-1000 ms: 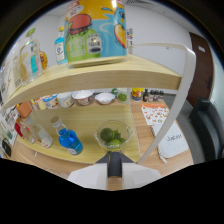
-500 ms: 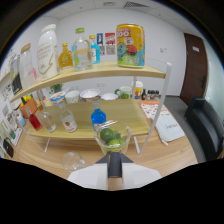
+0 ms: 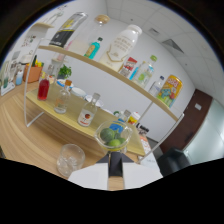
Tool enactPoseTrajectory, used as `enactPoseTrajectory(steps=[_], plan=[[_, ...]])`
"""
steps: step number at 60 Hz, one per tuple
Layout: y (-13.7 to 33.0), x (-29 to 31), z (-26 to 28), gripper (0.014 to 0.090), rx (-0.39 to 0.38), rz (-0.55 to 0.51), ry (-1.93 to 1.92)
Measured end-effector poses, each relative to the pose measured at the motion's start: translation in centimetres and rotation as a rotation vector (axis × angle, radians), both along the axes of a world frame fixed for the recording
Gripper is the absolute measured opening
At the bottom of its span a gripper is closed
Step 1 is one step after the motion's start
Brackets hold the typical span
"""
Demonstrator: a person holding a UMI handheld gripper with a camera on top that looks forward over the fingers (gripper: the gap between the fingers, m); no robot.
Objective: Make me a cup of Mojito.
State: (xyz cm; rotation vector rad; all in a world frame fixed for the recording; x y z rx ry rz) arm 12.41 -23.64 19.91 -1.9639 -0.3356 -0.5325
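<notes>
While the gripper (image 3: 116, 159) clamps a lime cup (image 3: 114, 136), an empty glass (image 3: 70, 159) stands near the desk (image 3: 30, 135) edge, fingertips hidden.

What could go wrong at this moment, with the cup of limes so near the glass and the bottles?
1. The cup of limes sits just ahead of the hand-held gripper in a tilted view; the limes could spill out.
2. The empty glass stands close beside it and could get knocked.
3. The small bottles behind could tip over.
</notes>
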Motion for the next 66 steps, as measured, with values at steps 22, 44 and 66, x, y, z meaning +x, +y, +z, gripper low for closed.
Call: enactPoseTrajectory(steps=[22, 44, 66], plan=[[1.9, -1.0, 2.0, 0.0158, 0.107, 0.323, -0.774], [1.9, -2.9, 1.0, 0.0159, 0.133, 0.545, -1.103], [0.4, -1.0, 6.7, 0.016, 0.221, 0.352, -0.536]])
